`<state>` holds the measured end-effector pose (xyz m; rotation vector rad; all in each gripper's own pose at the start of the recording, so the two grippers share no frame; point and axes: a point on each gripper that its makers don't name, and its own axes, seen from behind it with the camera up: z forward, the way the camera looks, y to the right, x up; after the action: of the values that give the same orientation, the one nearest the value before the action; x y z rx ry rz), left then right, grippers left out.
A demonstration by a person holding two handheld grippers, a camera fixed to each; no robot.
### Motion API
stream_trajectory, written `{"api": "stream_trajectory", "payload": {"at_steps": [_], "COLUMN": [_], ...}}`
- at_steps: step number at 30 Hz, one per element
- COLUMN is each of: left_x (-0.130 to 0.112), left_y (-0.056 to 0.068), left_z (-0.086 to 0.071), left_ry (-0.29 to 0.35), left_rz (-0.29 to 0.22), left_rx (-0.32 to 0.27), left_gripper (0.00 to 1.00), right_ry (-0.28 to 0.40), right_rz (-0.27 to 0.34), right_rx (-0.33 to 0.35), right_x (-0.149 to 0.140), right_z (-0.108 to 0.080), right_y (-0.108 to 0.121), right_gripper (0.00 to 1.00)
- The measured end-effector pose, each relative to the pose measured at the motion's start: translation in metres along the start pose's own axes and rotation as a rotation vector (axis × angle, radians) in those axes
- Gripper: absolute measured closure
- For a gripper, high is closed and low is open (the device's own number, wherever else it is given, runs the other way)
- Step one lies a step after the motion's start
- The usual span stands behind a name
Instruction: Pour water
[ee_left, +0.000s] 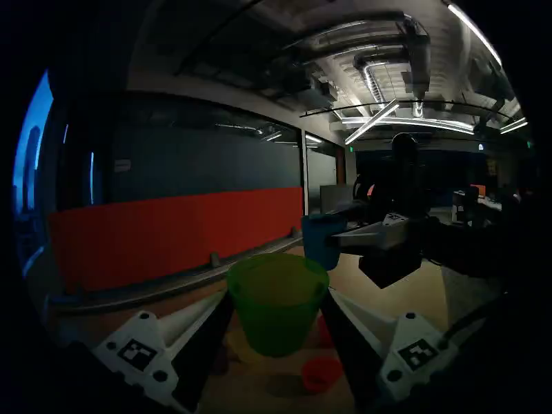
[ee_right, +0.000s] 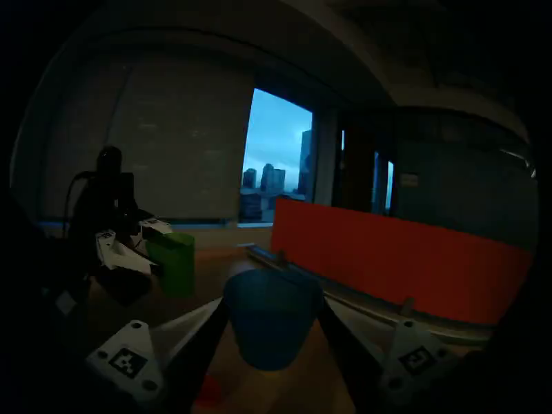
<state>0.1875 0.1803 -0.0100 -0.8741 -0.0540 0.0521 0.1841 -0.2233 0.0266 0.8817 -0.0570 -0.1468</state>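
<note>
Riding the left tongs [ee_left: 276,298] and right tongs [ee_right: 272,305], both views face each other, low over one table [ee_left: 422,291].

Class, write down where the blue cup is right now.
In the right gripper view the blue cup sits low centre, clamped in the right gripper, with the green cup farther off to its left.

No writing can be read; the wall sign [ee_left: 123,165] is too blurred.
</note>
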Motion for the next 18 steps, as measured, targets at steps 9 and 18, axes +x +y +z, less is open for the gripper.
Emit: {"api": "stream_trajectory", "payload": {"at_steps": [9,18], "left_x": [0.0001,-0.0015], "left_y": [-0.0022,-0.0051], "left_z": [0.0016,0.0035], "left_ry": [0.002,0.007], "left_rz": [-0.002,-0.012], "left_rx": [0.000,0.005], "left_gripper": [0.15,0.15], "right_ry": [-0.002,-0.004], "right_rz": [0.001,0.003], "right_rx": [0.003,0.005], "right_x": [-0.0022,-0.0037], "right_z": [0.0022,0.0048], "right_y": [-0.0007,0.0005], "right_gripper": [0.04,0.04]}}
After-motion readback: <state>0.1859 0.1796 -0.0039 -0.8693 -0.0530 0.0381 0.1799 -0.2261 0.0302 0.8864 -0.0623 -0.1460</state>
